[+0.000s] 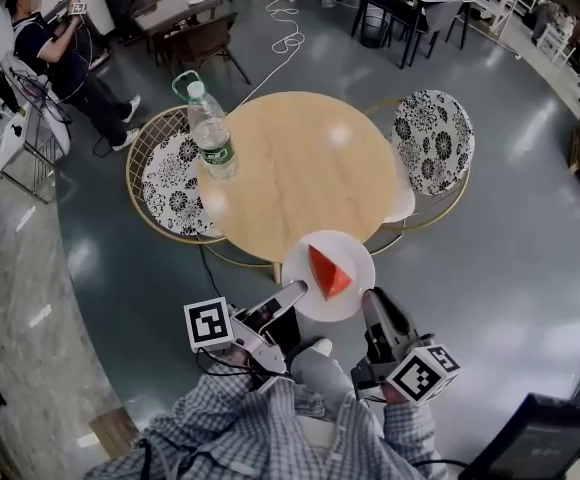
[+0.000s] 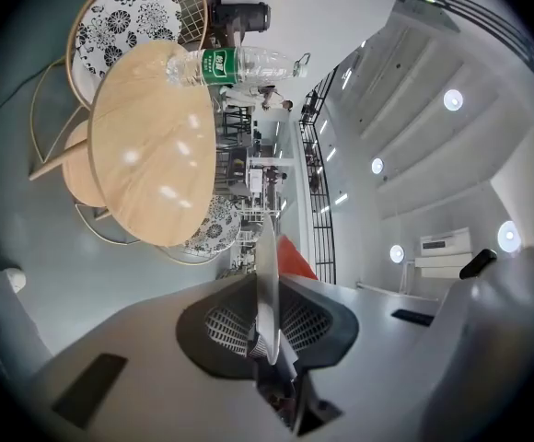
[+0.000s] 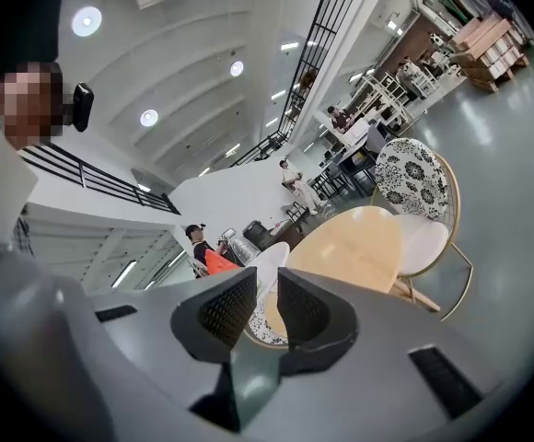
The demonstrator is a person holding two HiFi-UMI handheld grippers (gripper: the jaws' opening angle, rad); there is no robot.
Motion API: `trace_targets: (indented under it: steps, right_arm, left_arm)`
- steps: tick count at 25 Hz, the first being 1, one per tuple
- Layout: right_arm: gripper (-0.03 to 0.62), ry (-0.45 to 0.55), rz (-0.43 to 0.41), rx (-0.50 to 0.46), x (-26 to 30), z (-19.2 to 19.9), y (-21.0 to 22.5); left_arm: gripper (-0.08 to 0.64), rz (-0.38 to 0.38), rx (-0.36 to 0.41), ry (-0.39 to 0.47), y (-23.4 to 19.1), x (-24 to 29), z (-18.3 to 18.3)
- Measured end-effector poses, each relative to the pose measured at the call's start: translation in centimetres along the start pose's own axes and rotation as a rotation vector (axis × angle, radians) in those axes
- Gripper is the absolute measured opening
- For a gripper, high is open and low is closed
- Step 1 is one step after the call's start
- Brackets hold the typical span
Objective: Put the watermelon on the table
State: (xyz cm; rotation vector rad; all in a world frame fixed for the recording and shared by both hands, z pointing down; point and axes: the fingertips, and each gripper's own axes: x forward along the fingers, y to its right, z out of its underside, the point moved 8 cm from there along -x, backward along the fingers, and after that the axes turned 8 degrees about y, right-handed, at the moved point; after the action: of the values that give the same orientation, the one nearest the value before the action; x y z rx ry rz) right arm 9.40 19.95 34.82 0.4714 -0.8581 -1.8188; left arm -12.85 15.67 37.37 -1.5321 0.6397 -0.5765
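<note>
Where the head view looks steeply down, the watermelon is a red triangular wedge lying on a smooth, round white plate at the near rim of the table, which has a round top of pale wood grain with soft glare spots. The plate overlaps that rim in the head view, but no view settles whether it rests on the wood or hangs clear of it. The left claw is clamped on the plate's near-left rim. In the left gripper view the plate runs edge-on as a thin pale blade between the ribbed dark pads of the left claw, and only a red corner of the watermelon shows past it. The right claw sits just beside the plate's right rim, and contact cannot be confirmed. In the right gripper view the right claw stands slightly apart with nothing gripped, the plate just beyond the gap and the watermelon partly cut off by the left pad. A clear ribbed plastic bottle with a green label stands on the table's far-left side, well apart from the plate. A wire-framed chair with a black-and-white floral cushion is tucked partly under the table.
</note>
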Motion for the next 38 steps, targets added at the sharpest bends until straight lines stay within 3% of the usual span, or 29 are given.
trace_targets:
  steps: [18,38]
  right_arm:
    - [0.074,-0.011,0.03,0.047,1.5,-4.7,5.7]
    - [0.074,0.066,0.117,0.049,10.9,-6.9,7.3]
  left_arm:
    - [0.051,-0.041,0.004,-0.001,-1.1,7.3,1.1]
    - [0.051,-0.043,0.003,-0.106,-1.3,15.3,-7.9]
